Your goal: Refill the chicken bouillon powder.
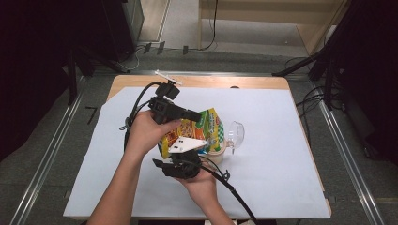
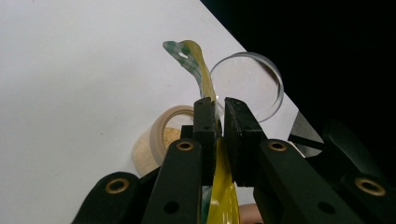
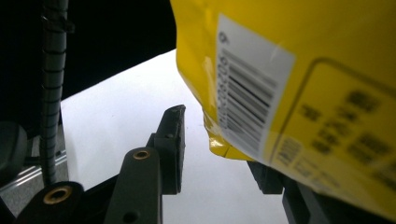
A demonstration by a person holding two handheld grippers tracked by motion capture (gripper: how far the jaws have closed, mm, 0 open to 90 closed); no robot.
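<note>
The left tool [image 2: 219, 116] clenches the yellow pouch [image 1: 197, 131] (long axis tilted over the jar [image 2: 161, 140]); the right tool [image 3: 219, 154] is released.

In the high view, the left hand [image 1: 146, 133] and the right gripper [image 1: 180, 165] cover the lower part of the yellow pouch [image 1: 199, 129], and the pouch hides most of the jar [image 1: 217, 153] beneath it. In the right gripper view, the pouch [image 3: 299, 65] is cut off at the top and right edges; its print is blurred beyond reading, and the pouch conceals most of one jaw.
</note>
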